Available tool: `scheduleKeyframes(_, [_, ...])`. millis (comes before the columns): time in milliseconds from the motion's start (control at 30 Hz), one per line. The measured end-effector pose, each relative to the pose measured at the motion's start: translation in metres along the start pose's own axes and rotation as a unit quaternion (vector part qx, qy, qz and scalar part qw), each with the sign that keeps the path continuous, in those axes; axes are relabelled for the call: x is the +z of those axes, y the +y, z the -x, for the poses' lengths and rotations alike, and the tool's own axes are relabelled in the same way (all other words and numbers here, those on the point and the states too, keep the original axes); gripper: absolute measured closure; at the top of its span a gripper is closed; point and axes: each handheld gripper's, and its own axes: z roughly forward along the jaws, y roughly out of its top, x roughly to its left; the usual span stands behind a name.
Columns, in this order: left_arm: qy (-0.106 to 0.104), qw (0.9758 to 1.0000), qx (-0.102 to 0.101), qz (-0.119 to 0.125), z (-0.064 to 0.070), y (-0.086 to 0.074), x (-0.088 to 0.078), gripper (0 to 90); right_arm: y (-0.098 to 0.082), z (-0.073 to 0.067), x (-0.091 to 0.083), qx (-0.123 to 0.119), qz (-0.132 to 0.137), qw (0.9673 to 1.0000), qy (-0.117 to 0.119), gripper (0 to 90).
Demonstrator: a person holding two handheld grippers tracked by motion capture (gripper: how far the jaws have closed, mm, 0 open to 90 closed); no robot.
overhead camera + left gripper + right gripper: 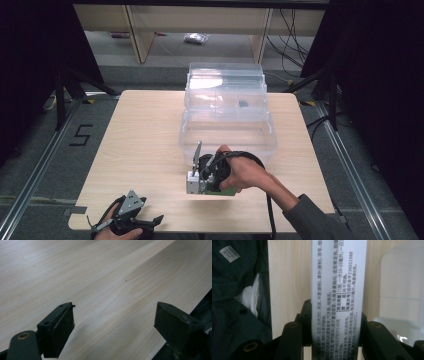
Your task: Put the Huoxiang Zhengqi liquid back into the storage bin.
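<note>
The box (338, 290) was white with black print. Beside it, the bin (227, 107) was clear, the table (140, 145) pale woodgrain.

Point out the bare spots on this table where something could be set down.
Free: the table's whole left side, between its left edge and the clear bin, down to the left claw. Crowded: right of centre, where the right claw holds a printed box beside the bin.

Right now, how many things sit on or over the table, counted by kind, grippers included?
Handheld grippers: 2, the left gripper and the right gripper
Clear plastic storage boxes: 1
Printed white cartons, clamped in the right gripper: 1
Total: 4
</note>
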Motion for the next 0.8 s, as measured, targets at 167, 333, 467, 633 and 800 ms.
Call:
scheduleKeyframes(167, [-0.003,1.0000,0.000,0.001,0.000,0.000,0.000,15.5,-0.012,0.009,-0.019,0.012,0.006,0.9999,-0.006,64.7])
scheduleKeyframes(333, [-0.003,1.0000,0.000,0.001,0.000,0.000,0.000,15.5,-0.024,0.016,-0.040,0.022,0.016,0.9996,-0.012,64.8])
scheduleKeyframes(467, [0.001,1.0000,0.000,-0.006,0.000,0.000,-0.001,15.5,-0.036,0.022,-0.057,0.043,0.013,0.9989,-0.013,64.8])
scheduleKeyframes(633, [0.001,1.0000,0.002,-0.007,0.000,0.000,0.000,15.5,-0.045,0.031,-0.065,0.035,0.007,0.9993,-0.014,64.8])
scheduleKeyframes(800, [0.001,1.0000,0.002,-0.007,-0.001,0.000,-0.001,15.5,-0.053,0.041,-0.074,0.030,0.008,0.9994,-0.016,64.8])
